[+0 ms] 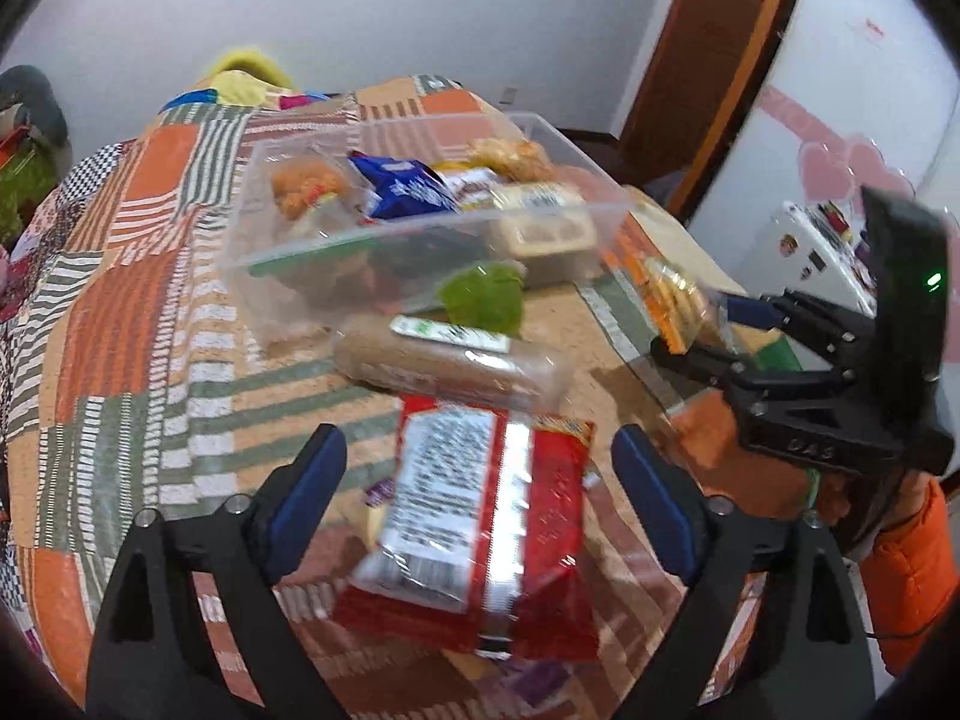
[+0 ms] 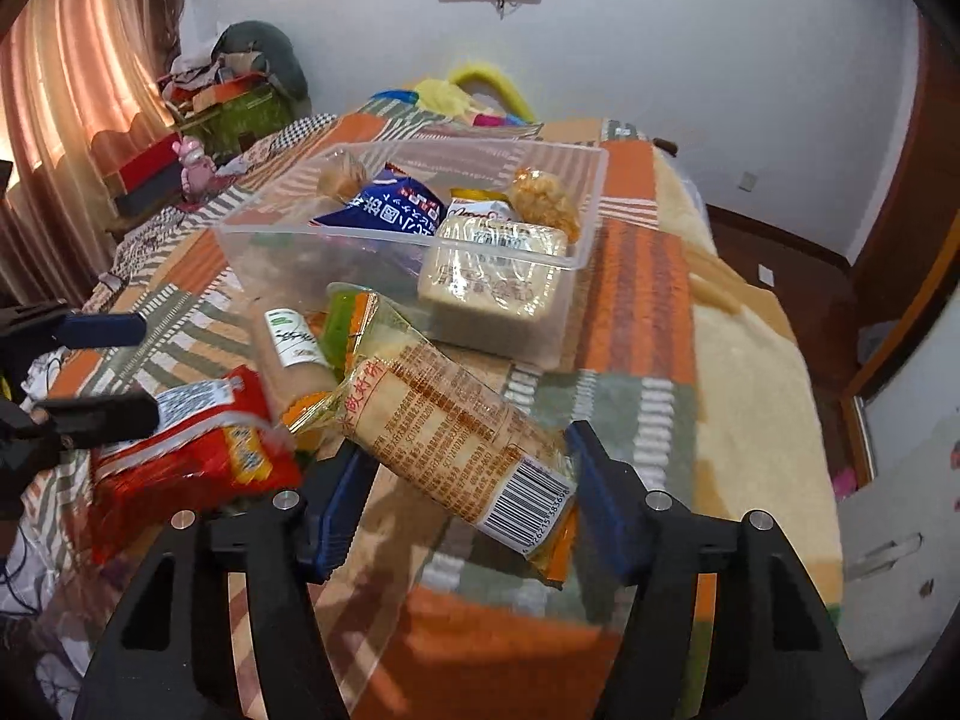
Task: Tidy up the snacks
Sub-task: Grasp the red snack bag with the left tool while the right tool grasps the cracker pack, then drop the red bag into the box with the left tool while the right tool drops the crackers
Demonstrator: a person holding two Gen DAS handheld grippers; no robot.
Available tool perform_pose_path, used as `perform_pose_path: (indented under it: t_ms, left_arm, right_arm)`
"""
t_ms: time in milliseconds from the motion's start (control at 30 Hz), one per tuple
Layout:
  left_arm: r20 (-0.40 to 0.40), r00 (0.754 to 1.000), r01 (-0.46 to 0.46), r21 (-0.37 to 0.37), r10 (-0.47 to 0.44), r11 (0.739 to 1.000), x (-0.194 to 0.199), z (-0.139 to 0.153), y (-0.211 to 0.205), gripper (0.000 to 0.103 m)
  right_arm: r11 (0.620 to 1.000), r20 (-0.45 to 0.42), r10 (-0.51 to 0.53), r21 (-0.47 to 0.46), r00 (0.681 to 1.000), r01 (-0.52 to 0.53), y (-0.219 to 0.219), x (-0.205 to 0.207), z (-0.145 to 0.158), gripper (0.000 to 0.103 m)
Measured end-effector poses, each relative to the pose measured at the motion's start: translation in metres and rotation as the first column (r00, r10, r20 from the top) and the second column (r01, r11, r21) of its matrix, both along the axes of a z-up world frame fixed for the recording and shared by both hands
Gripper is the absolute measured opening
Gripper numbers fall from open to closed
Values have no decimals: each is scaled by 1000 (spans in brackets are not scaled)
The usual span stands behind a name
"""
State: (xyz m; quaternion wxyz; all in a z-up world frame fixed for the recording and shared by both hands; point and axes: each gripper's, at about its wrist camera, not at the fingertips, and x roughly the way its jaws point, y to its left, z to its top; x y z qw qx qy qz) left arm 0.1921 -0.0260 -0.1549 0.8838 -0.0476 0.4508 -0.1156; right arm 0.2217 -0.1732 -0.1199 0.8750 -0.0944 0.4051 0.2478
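A clear plastic bin (image 1: 420,228) (image 2: 576,258) on the patchwork bedspread holds several snacks, among them a blue packet (image 1: 408,186) (image 2: 384,210). My left gripper (image 1: 480,498) is open around a red snack packet (image 1: 486,534) (image 2: 198,456) lying in front of the bin. My right gripper (image 2: 468,480) (image 1: 696,324) is shut on a long orange-and-clear cracker packet (image 2: 456,420) (image 1: 672,300) and holds it above the bed. A brown cylindrical pack (image 1: 450,360) (image 2: 294,354) and a green packet (image 1: 486,300) (image 2: 342,324) lie between the bin and the grippers.
The bedspread (image 1: 150,300) (image 2: 648,276) covers the bed. A cream blanket (image 2: 756,408) lies to the right. Boxes and clutter (image 2: 198,114) stand at the far left by the curtain. A wooden door frame (image 1: 708,60) and a white appliance (image 1: 804,252) are to the right.
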Motion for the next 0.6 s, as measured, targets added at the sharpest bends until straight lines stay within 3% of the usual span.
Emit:
perform_pose_path:
  t_ms: [267, 433, 600]
  left_arm:
    - [-88, 996, 0, 34, 3, 999, 6, -36, -12, 94]
    - [-48, 999, 1, 36, 1, 999, 0, -35, -10, 71]
    - [-1, 1000, 6, 31, -6, 999, -12, -22, -6, 67]
  right_arm:
    - [998, -3, -36, 50, 999, 36, -8, -14, 5, 60]
    - [997, -3, -56, 59, 998, 56, -13, -19, 5, 60]
    - [994, 5, -71, 81, 997, 71, -16, -22, 11, 60]
